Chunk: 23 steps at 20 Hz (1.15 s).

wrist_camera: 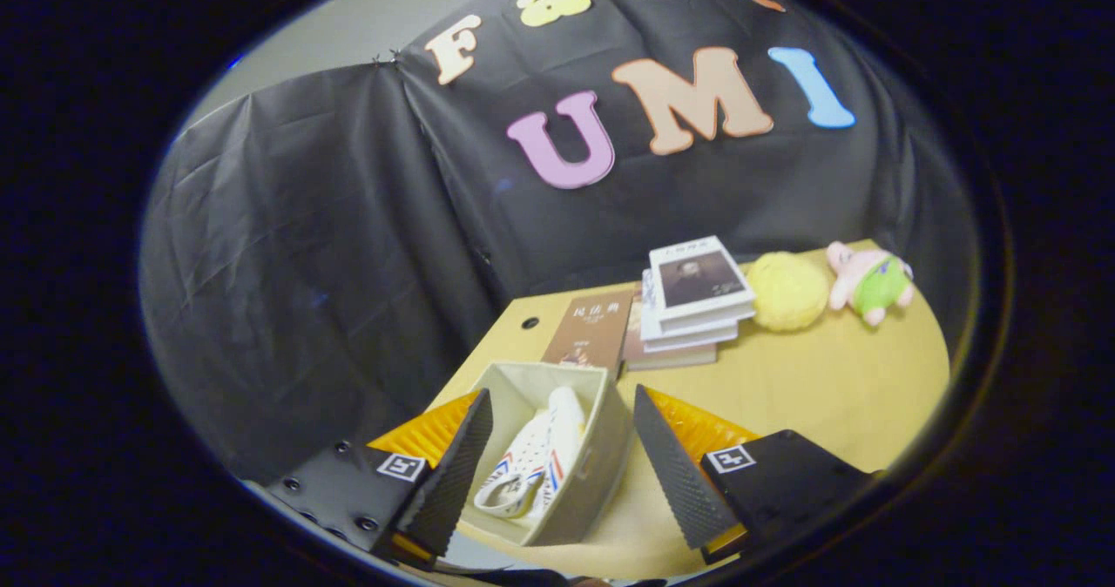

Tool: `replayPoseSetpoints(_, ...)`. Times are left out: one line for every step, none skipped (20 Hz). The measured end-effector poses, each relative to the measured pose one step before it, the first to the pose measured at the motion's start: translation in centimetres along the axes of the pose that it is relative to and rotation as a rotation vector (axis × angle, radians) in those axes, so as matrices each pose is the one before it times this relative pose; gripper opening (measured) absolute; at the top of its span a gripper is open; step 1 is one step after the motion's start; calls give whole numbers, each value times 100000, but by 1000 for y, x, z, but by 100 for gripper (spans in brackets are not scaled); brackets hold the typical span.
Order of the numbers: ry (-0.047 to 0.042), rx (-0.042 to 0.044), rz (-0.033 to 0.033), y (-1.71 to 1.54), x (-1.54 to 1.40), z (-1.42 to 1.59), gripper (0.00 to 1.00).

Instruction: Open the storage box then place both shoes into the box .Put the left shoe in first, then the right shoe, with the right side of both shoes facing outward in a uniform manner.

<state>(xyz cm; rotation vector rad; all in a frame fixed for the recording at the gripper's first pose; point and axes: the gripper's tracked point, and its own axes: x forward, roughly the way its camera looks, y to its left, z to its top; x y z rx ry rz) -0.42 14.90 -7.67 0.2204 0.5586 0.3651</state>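
Observation:
An open beige fabric storage box [601, 456] stands on the yellow table [810, 395], near its left front corner. Inside it lies a white shoe [536, 461] with red and blue stripes, resting on its side with its heel loop toward me. I cannot tell whether a second shoe lies beside it. My gripper [562, 413] hovers above the box, open, with one finger on either side of the box and nothing held between them.
Just beyond the box lies a brown book [588, 333], and next to it a stack of books [692, 300]. A yellow plush ball [787, 291] and a pink and green plush toy [871, 282] sit further right by the booth wall.

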Motion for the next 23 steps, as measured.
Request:
replayPoseSetpoints(-3365, -2397, -1853, -1074, -416, 1050, 100)
replayPoseSetpoints(-2901, -2428, -1873, -843, -638, 966, 100)
replayPoseSetpoints(-3225, -2438, -2264, -1065, -564, 1033, 100)
replayPoseSetpoints(-4088, -2523, -2325, -1083, -522, 1223, 100)
replayPoseSetpoints(-4008, -2526, -2479, -1152, -352, 1157, 100)
replayPoseSetpoints(-4109, -2269, -2360, -958, -200, 759, 100)
replayPoseSetpoints(-3687, -1888, -1454, -975, -137, 824, 100)
replayPoseSetpoints(-2495, -1795, -1789, -843, -295, 556, 100)
replayPoseSetpoints(-2275, -1694, -2252, -1099, -108, 428, 100)
replayPoseSetpoints(-2067, -1664, -2402, -1152, -250, 426, 100)
replayPoseSetpoints(-1848, -1362, -2079, -953, -143, 501, 100)
replayPoseSetpoints(-2164, -1118, -1946, -717, -192, 487, 100)
replayPoseSetpoints(-2006, -1022, -1357, -577, -180, 518, 100)
replayPoseSetpoints(-2384, -808, -1275, -544, -241, 603, 100)
replayPoseSetpoints(-2014, -700, -1065, -449, -197, 401, 100)
replayPoseSetpoints(-1817, -585, -645, -348, -28, 482, 100)
replayPoseSetpoints(-1357, -522, -694, -350, -58, 346, 100)
replayPoseSetpoints(-810, -347, -634, -351, -150, 532, 100)
replayPoseSetpoints(-958, 127, -962, -408, -258, 471, 100)
replayPoseSetpoints(-505, 594, -647, -301, -251, 290, 100)
replayPoseSetpoints(-189, 1046, -636, -168, -141, 37, 100)
replayPoseSetpoints(-5, 1192, -154, -217, 51, 17, 100)
replayPoseSetpoints(-287, 1089, -430, -126, 4, 96, 100)
